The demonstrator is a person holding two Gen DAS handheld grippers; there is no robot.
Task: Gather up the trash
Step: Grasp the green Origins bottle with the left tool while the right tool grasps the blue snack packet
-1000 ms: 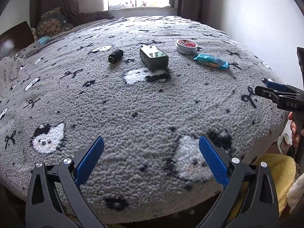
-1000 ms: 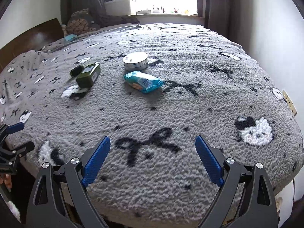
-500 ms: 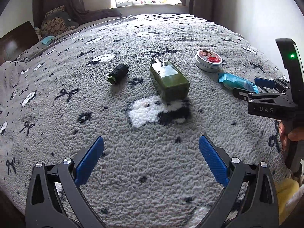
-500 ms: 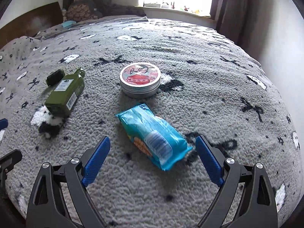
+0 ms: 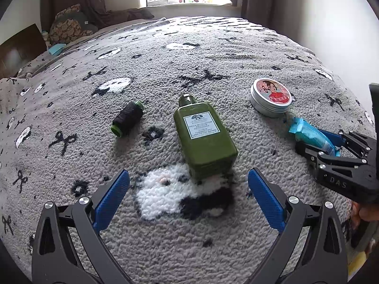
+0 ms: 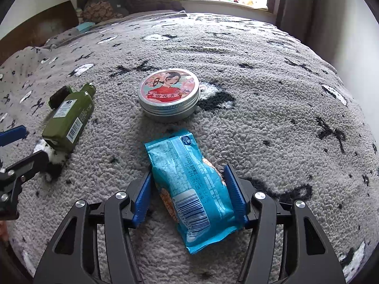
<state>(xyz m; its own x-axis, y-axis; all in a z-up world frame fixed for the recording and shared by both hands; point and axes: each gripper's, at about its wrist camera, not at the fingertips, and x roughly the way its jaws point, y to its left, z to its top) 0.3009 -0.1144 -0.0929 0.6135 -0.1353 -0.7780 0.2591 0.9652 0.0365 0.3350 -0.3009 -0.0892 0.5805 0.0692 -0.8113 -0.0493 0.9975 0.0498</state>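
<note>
While closing around a blue snack packet (image 6: 189, 184) at lower centre of the right wrist view, right gripper (image 6: 188, 195) low over a grey patterned bed (image 6: 272, 118).

Blue fingers (image 6: 233, 193) either side of the packet, right one against its edge, left one just beside it. Round tin (image 6: 169, 94) just beyond the packet, at frame centre. Green bottle (image 5: 203, 137) lying flat mid-frame in the left wrist view, dark spool (image 5: 128, 119) to its left. Left gripper (image 5: 188, 201) at lower frame, fingers spread wide, nothing between them.
</note>
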